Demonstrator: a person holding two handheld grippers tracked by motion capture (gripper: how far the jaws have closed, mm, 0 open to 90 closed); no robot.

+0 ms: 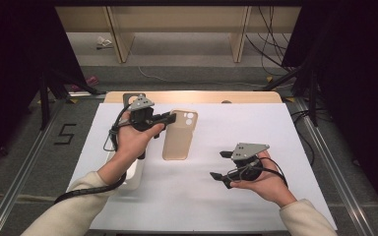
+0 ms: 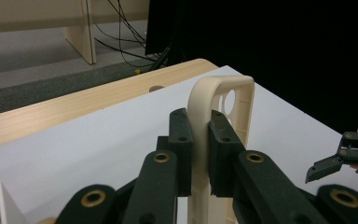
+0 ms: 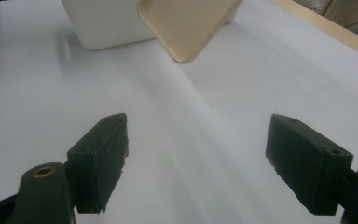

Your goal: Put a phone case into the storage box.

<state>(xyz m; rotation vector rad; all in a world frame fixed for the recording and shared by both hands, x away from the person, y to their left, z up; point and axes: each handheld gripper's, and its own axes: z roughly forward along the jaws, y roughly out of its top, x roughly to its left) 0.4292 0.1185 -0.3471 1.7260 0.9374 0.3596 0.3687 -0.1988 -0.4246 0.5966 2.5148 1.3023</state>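
So the left gripper [image 1: 170, 117] has the beige phone case [image 1: 178, 135] pinched by one long side wall, up near the camera-cutout end. In the left gripper view you can see both pads squeezed tight on that thin rim, the case standing on edge between them with the cutout end up. In the high view the case sits a bit left of the middle of the frame, over the white surface [image 1: 256, 132]; whether its lower end touches the sheet I can't tell. Gripping by the wall makes sense to me: it's the only thin, stiff bit a two-pad gripper can bite, and it leaves the open face free.

The right gripper [image 1: 222, 165] is lower right in the frame, well apart from the case, jaws spread wide with nothing between them. In its own view the pads frame bare white sheet, with a corner of the case at the top middle. My guess is it's lined up to come in for the free end.

Other stuff: a white boxy container [image 1: 134, 173] just under the left hand, near the case's lower end, which could crowd things if the case swings that way. Past the surface there's a wooden edge [image 1: 192, 96], floor cables, and a "5" marked on the floor at left.
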